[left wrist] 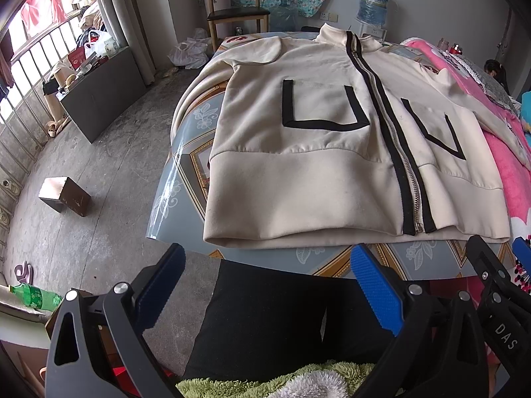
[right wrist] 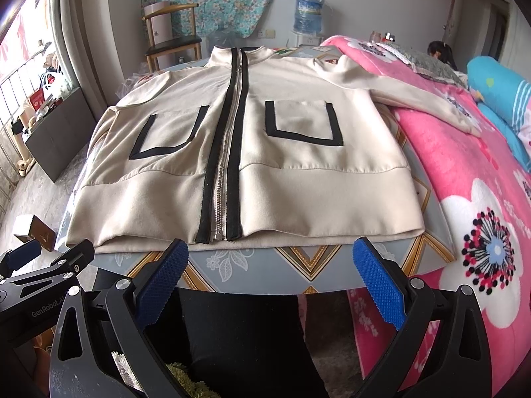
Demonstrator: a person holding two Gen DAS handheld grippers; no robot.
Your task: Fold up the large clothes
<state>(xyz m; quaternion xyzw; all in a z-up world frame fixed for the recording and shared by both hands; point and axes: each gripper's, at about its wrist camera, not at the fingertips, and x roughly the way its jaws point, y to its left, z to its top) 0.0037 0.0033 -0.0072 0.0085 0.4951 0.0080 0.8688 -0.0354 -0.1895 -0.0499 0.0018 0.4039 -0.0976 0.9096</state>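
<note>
Jacket (left wrist: 298, 179), cream with black trim, lies flat and face up on the patterned table (left wrist: 179, 179); zip (left wrist: 395, 139) closed, running from hem to collar; two pockets outlined in black, one on each side of the zip; wide hem band nearest the camera, just short of the table edge; one sleeve hangs over the table's far-left side. Left wrist view: left gripper (left wrist: 268, 285) held off the near edge of the table, its blue-padded fingers (left wrist: 375, 295) spread wide, nothing between them, not touching the jacket; part of the right gripper (left wrist: 491, 282) shows at the right margin. Below, dark trouser legs and a green fluffy cloth (left wrist: 232, 381). Further off: wooden chair (left wrist: 235, 10), water bottle (left wrist: 373, 3) on a dispenser, small box (left wrist: 64, 195) on the concrete floor.

Right wrist view: jacket (right wrist: 252, 165) centred on the table (right wrist: 298, 262), collar far, hem near; its other sleeve (right wrist: 428, 96) stretches right onto the pink flowered blanket (right wrist: 481, 205). Right gripper (right wrist: 270, 285) sits below the hem, short of the table edge, fingers (right wrist: 378, 285) wide apart and empty; left gripper (right wrist: 49, 258) visible low at left, beside it. A person's head shows beyond the blanket, far right.
</note>
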